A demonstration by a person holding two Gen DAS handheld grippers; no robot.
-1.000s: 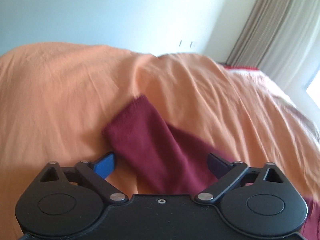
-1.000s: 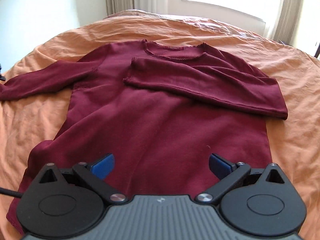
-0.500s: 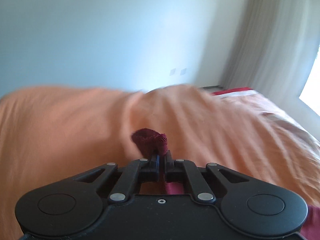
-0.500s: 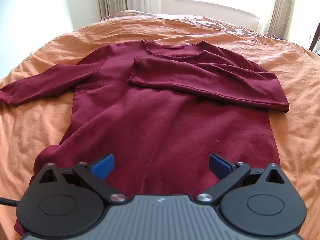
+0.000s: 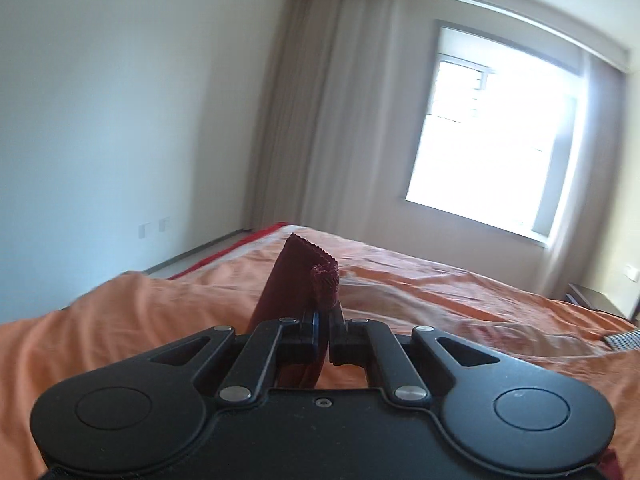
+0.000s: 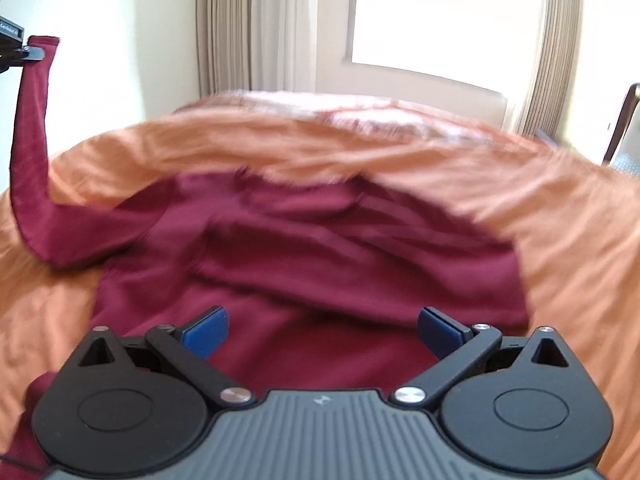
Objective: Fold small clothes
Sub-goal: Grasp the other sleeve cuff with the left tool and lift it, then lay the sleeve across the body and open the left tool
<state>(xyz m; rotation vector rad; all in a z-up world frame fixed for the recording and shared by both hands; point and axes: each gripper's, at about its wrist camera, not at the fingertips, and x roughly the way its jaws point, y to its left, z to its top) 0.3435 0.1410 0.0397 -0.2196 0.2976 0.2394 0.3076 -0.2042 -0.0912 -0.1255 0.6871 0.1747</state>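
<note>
The left tool (image 5: 329, 322) is clamped shut on the cuff of the sweater's left sleeve (image 5: 298, 280), the ribbed hem bunched just above its closed jaws. In the right wrist view that sleeve (image 6: 30, 128) rises nearly upright from the shoulder to the cuff, lifted clear of the bed's left edge. The right tool (image 6: 323, 330) is spread wide and grips nothing, hovering over the lower body of the maroon sweater (image 6: 320, 272).

The sleeve fold appears to be in hand: the other sleeve (image 6: 360, 248) already lies crosswise over the chest. Next, I judge, the raised cuff needs carrying inward across the chest and laying flat on top, with the free tool ready to steady the body.

The sweater lies flat on the orange bedspread (image 6: 540, 208), long axis running from the hem near the right tool toward the neckline, which points at the bed's far edge under the window (image 6: 440, 12). Blur hides finer detail.
</note>
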